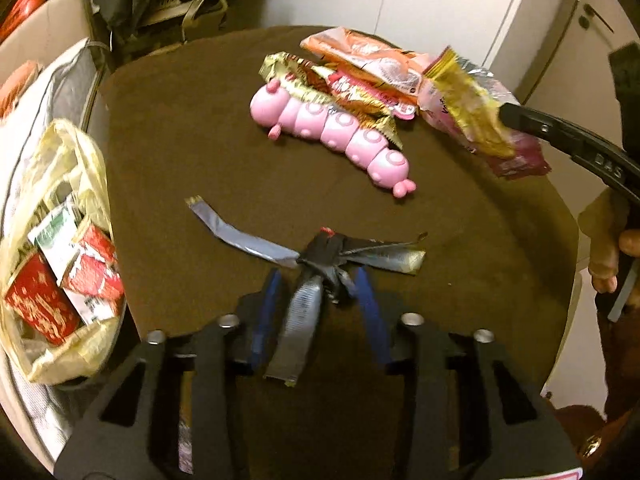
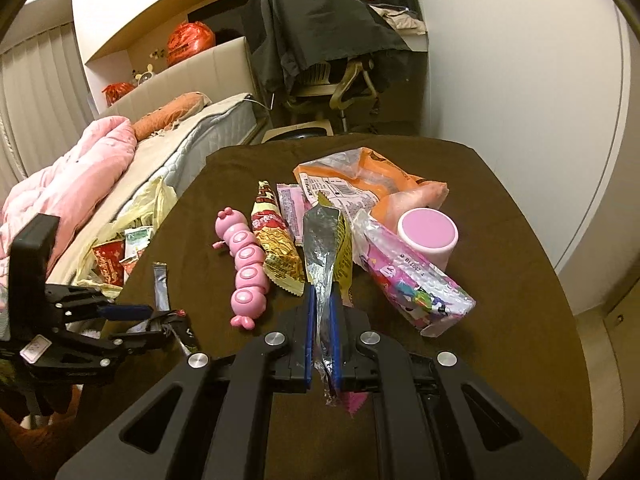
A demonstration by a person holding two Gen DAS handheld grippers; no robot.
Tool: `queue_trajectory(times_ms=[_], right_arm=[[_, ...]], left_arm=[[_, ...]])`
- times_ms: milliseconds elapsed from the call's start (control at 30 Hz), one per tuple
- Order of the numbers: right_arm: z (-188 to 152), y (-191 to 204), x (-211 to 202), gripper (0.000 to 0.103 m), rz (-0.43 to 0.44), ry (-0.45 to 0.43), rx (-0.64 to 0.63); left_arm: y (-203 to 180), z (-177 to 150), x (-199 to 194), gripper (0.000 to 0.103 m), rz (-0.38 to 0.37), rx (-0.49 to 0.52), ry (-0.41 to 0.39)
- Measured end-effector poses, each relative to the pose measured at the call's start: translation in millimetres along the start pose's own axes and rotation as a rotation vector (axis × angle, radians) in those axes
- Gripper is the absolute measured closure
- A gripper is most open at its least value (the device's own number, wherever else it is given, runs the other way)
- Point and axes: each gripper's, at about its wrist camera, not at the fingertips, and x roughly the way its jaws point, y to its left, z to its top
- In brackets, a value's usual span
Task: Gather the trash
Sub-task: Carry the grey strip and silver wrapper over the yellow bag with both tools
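Observation:
On the brown table, my left gripper points down over a knotted bundle of silver wrapper strips. Its blue pads straddle the bundle, with a gap showing on the left side. From the right wrist view the left gripper sits at the table's left edge. My right gripper is shut on a silver and yellow wrapper, held above the table; the right gripper also shows at the far right. More wrappers lie beside a pink caterpillar toy. A yellowish trash bag hangs open at the left.
An orange packet, a pink cup and a colourful bubble packet lie on the table's right half. A bed with a pink blanket runs along the left. A chair draped in a dark jacket stands behind.

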Motion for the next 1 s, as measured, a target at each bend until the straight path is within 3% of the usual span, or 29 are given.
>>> queue_trajectory(times_ms=[67,167,700,1000], right_arm=[[1,2,-2,0.095,0.007,-0.003,-0.001],[1,2,-4,0.095,0.010,-0.006,-0.005],[31,40,-23,0.095,0.069,-0.091,-0.061],[37,56,-27,0.095,0.078,-0.089,-0.084]], left_arm=[[4,-1,-2,0.080,-0.020,-0.023,-0.009],[5,-1,-8,0.081,-0.028,-0.033,-0.032],[30,6,-81,0.082,-0.012,-0.130,-0.223],[47,0,-90,0.082,-0.009,-0.199,-0.263]])
